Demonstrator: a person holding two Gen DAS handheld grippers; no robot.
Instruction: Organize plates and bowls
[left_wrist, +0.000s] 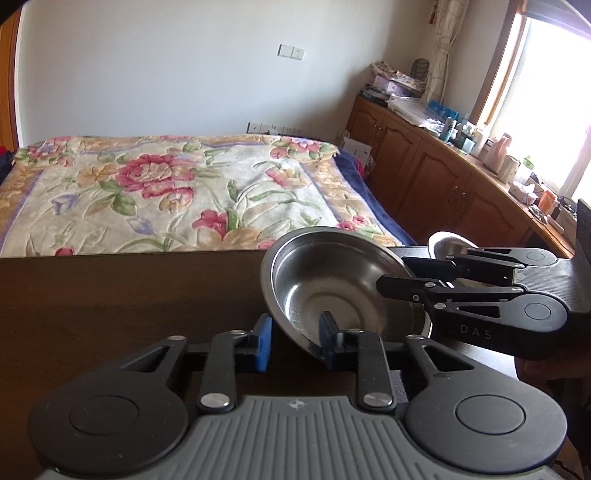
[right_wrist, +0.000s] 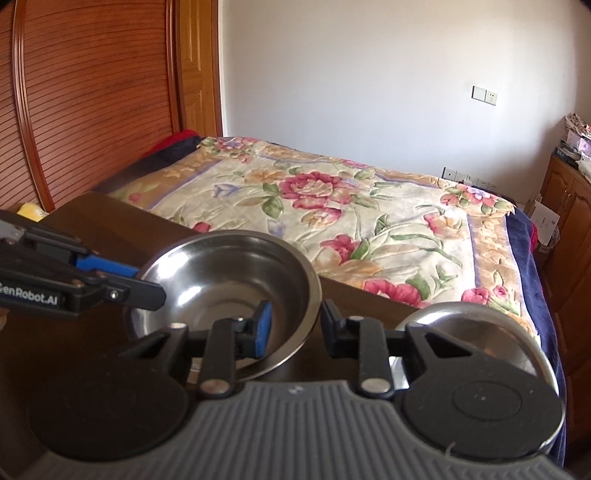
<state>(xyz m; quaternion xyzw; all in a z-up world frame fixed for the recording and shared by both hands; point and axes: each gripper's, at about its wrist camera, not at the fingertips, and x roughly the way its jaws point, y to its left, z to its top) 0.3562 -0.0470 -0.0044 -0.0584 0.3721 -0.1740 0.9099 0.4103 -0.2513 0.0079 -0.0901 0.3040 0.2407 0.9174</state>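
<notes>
A steel bowl (left_wrist: 332, 280) (right_wrist: 229, 269) hangs tilted over the dark wooden table (left_wrist: 110, 302) (right_wrist: 103, 221). My left gripper (left_wrist: 295, 339) is closed on its near-left rim, one finger inside the bowl and one outside. It enters the right wrist view from the left as the left gripper (right_wrist: 147, 282). On the opposite rim my right gripper (right_wrist: 297, 326) is clamped, blue pad inside and black finger outside. The left wrist view shows it coming in from the right as the right gripper (left_wrist: 391, 275). A second steel bowl (left_wrist: 443, 242) (right_wrist: 472, 325) lies on the table at the right, partly hidden by the right gripper's body.
Past the table's far edge lies a bed with a floral cover (left_wrist: 177, 184) (right_wrist: 351, 206). Wooden cabinets (left_wrist: 436, 173) with a cluttered top run along the right wall under a window. A wooden headboard panel (right_wrist: 92, 92) stands at the left, with a small yellow thing (right_wrist: 29, 212) beside the table.
</notes>
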